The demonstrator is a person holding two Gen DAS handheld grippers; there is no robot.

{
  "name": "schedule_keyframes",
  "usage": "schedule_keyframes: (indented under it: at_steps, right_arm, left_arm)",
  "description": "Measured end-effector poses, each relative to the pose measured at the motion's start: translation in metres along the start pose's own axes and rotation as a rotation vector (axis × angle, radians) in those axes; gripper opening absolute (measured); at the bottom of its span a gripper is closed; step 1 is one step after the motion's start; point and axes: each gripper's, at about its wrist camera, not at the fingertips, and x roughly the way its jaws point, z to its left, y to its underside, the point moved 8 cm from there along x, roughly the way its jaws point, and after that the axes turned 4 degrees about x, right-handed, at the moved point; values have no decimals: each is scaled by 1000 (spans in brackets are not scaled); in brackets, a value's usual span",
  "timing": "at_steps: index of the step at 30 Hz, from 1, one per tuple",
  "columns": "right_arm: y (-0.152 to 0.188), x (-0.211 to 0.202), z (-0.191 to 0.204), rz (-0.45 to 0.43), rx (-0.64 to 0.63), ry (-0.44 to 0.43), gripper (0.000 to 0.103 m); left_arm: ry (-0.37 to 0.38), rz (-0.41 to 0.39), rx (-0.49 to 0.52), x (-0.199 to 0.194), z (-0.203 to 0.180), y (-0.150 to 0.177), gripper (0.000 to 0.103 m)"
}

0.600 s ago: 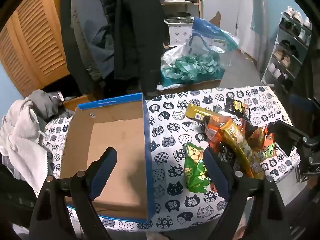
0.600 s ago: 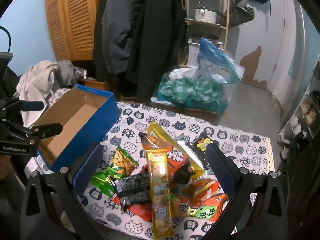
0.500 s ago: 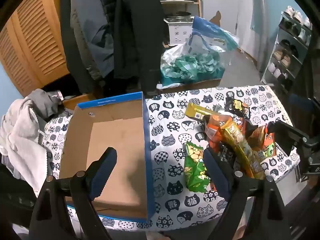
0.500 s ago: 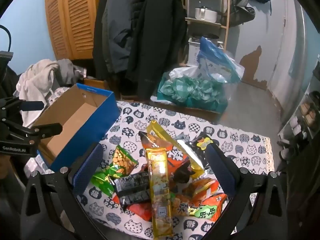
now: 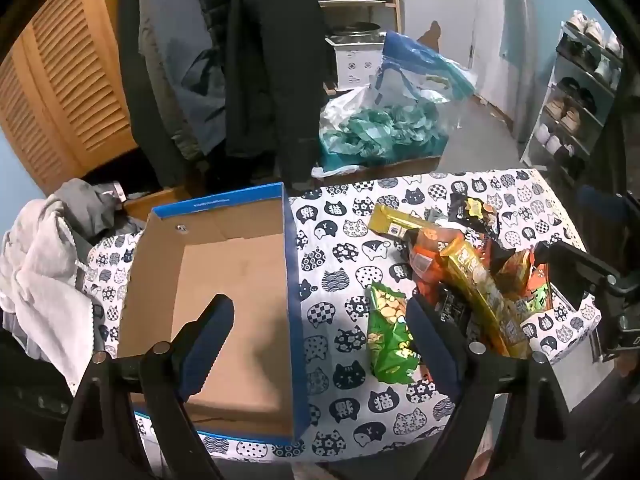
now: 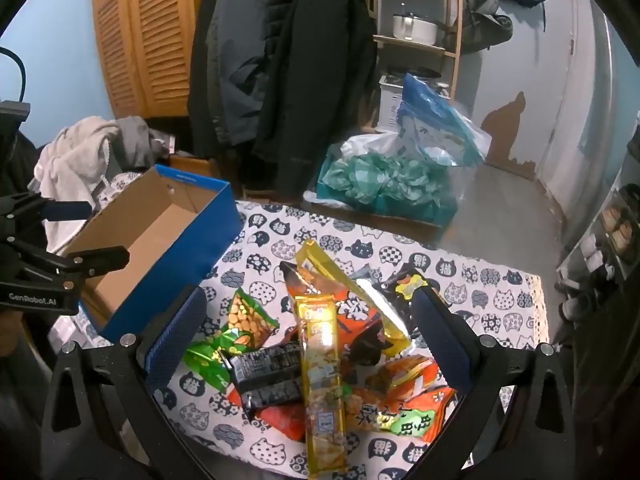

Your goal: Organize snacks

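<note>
Nothing has moved since the earlier frames; I am holding both tools where they were. My left hand-held gripper (image 5: 320, 332) hangs with jaws wide apart and nothing between them, straddling the right wall of the empty blue shoebox (image 5: 294, 280) on the left side of the table (image 5: 340, 240), which I judge is where the snacks go. My right hand-held gripper (image 6: 312, 320) is also spread wide and empty, poised over the snack pile (image 6: 332, 340) on the right of the cat-print cloth. A long yellow packet (image 6: 322, 364) lies on top, so I would take it first. The green peanut bag (image 6: 244, 320) sits at the pile's left edge, closest to the box, with a black packet (image 6: 268, 372) just beside it.
</note>
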Motion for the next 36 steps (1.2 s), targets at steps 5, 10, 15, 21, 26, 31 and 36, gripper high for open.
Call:
schedule_keyframes:
  at_steps: [5,10,15,21,26,31,36]
  right_arm:
    - [0,0,1,0,-1,0,100]
    - [1,1,2,1,-1,0,100]
    - [1,1,2,2,-2,1,100]
    - [1,1,2,4,-1,0,100]
    - [1,1,2,4,-1,-1,100]
    - [1,2,5,5,0,-1,100]
    - [2,2,6,8,-2,0,100]
  left_arm:
    - [-7,-6,3,-2,-4,-2,89]
    - [-9,-8,2,-2,-4,-2,89]
    - [-6,-8,2,-2,-5,-2,89]
    - [-6,-9,1,-2,-4,-1,89]
    - [-6,-10,1,-2,-5,-1,89]
    - [-5,-10,1,-2,-5,-1,89]
    - [-5,-10,-1,-2,-5,-1,89]
